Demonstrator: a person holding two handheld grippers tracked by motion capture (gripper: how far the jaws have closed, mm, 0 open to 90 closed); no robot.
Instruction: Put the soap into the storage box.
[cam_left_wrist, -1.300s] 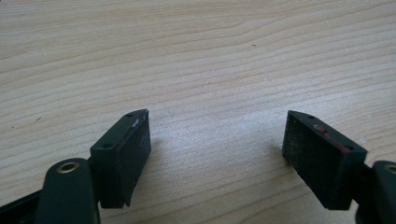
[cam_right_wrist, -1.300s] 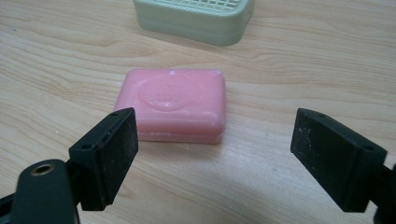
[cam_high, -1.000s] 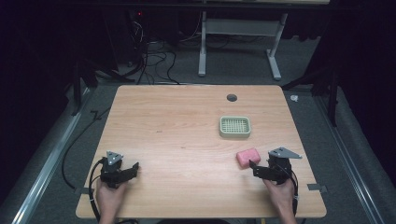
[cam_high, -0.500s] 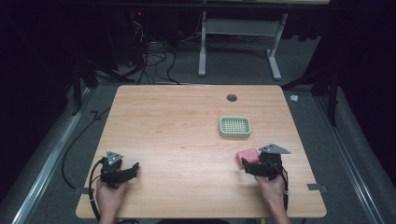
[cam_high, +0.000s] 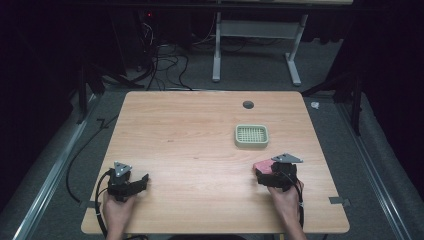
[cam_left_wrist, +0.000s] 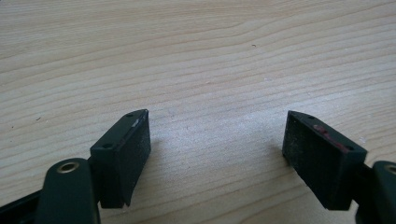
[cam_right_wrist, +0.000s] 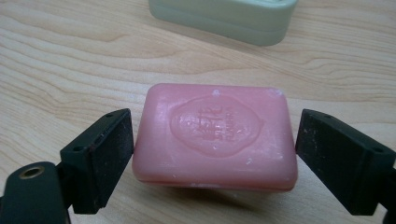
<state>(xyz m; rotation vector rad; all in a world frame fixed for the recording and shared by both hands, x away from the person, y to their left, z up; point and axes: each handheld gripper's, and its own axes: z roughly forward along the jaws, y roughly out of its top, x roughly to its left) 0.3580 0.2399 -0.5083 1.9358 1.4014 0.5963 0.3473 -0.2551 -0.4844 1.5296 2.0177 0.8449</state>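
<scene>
A pink bar of soap (cam_right_wrist: 215, 135) with an embossed stamp lies flat on the wooden table (cam_high: 190, 135), near the right front. My right gripper (cam_right_wrist: 213, 116) is open, with one jaw on each side of the bar. The left jaw sits at the soap's edge and a small gap shows at the right jaw. From above, the soap (cam_high: 261, 165) peeks out at the tip of the right gripper (cam_high: 266, 171). A pale green soap dish (cam_high: 251, 135) stands just beyond it, and the dish (cam_right_wrist: 224, 16) is empty as far as I can see. My left gripper (cam_high: 141, 183) rests at the left front, and this left gripper (cam_left_wrist: 217, 126) is open over bare wood.
A dark round hole (cam_high: 248, 104) sits in the table near its far edge. Beyond the table are floor cables (cam_high: 165, 65) and a white desk frame (cam_high: 255, 45). A piece of tape (cam_high: 338, 201) marks the table's right front.
My right gripper has moved left and slightly forward to the soap, so its jaws now straddle the bar. The left gripper has stayed put.
</scene>
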